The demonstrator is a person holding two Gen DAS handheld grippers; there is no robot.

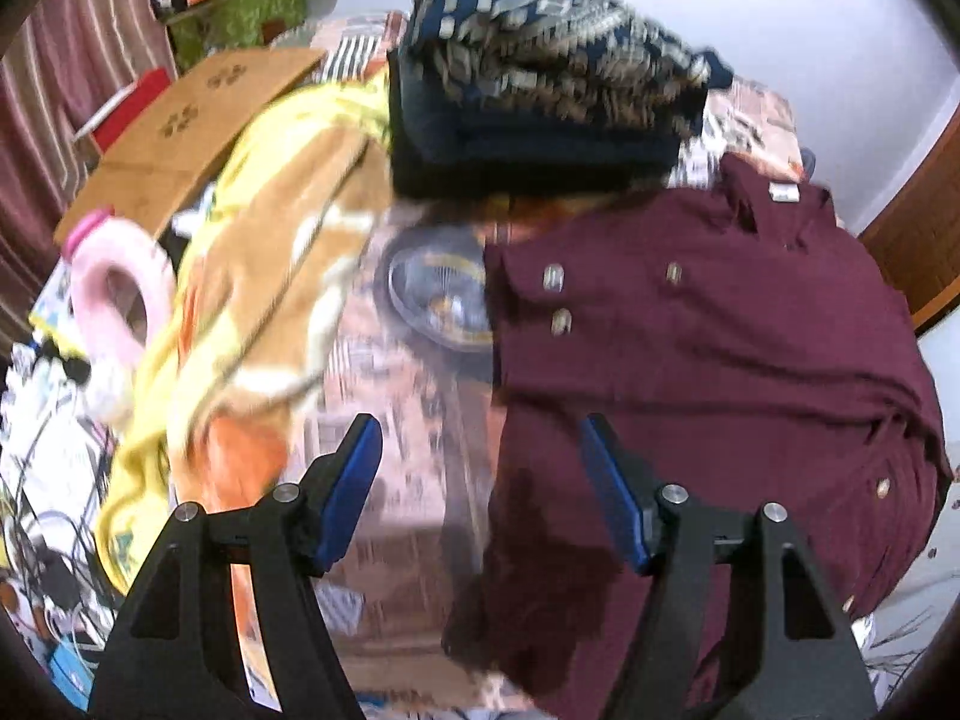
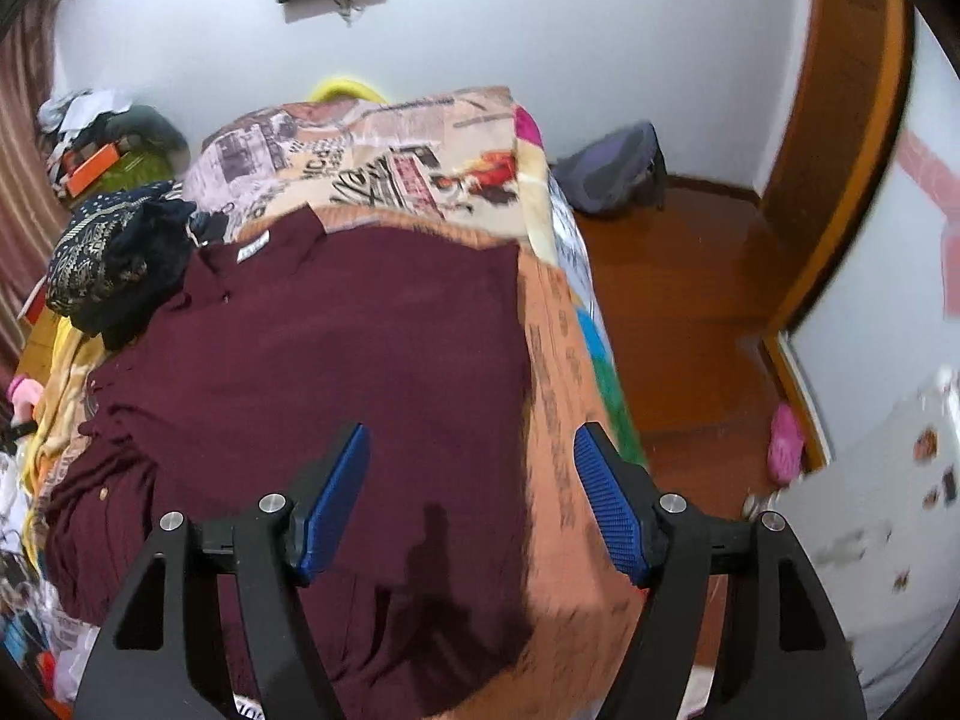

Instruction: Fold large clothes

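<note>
Both wrist views look steeply down from above the bed (image 1: 408,360), fairly near. Each faces the far wall, and they share the maroon shirt (image 1: 690,360) and the dark folded pile (image 1: 540,90).

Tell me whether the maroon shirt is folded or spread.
Partly folded: the maroon shirt lies flat on the bed, left side doubled over, buttons showing.

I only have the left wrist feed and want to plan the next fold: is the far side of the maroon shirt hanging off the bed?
Observer: No. The maroon shirt ends short of that side; a strip of orange bedcover shows beside it.
Operator: Is the right gripper holding any cloth?
Observer: No, the right gripper is open above the shirt, nothing between its fingers.
Operator: Anything on the floor there?
Observer: A dark backpack lies by the wall.
</note>
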